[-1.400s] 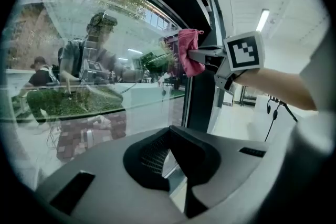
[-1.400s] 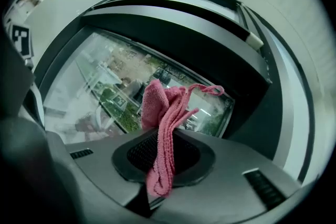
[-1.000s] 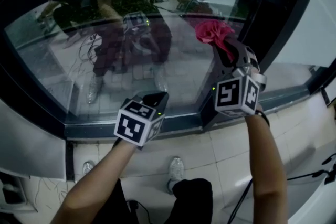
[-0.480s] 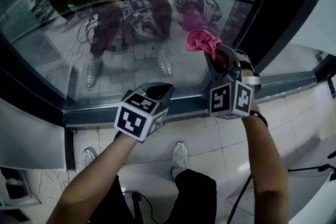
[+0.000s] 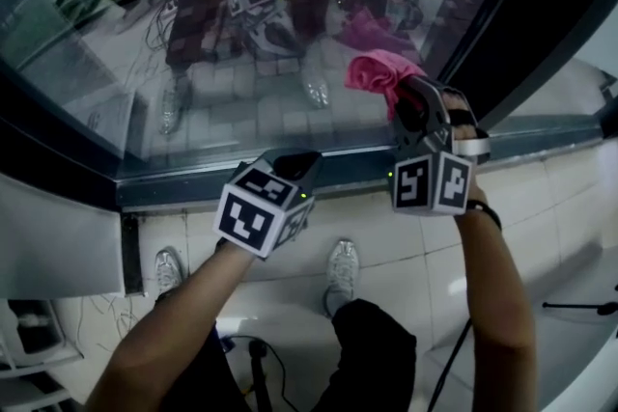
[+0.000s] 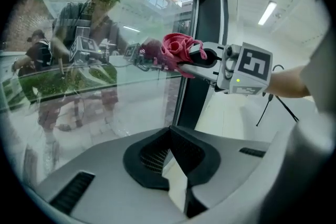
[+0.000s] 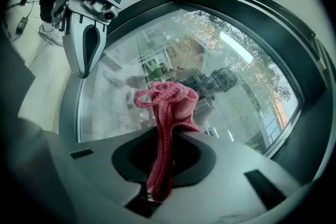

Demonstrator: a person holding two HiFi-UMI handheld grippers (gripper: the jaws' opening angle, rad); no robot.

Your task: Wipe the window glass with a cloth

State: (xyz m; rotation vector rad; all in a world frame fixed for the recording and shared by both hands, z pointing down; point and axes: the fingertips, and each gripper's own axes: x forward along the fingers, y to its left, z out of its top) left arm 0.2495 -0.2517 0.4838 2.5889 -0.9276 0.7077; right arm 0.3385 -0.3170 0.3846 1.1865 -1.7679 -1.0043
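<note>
A crumpled pink cloth (image 5: 379, 72) sticks out of my right gripper (image 5: 409, 97), which is shut on it. The cloth (image 6: 176, 49) is at the window glass (image 5: 232, 72), near the pane's lower right corner, and meets its own reflection there. In the right gripper view the cloth (image 7: 167, 105) rises from between the jaws of that gripper (image 7: 161, 136) toward the pane. My left gripper (image 5: 295, 165) hangs lower and to the left, just in front of the sill, shut with nothing in it. Its closed jaws (image 6: 169, 131) point at the glass.
A dark sill (image 5: 338, 171) runs along the bottom of the pane, and a thick dark frame post (image 5: 526, 14) stands just right of the cloth. Below are pale floor tiles (image 5: 406, 236), the person's shoes and loose cables (image 5: 241, 343).
The right gripper has carried the cloth down the glass, nearer the sill and slightly left. The left gripper has kept its place by the sill.
</note>
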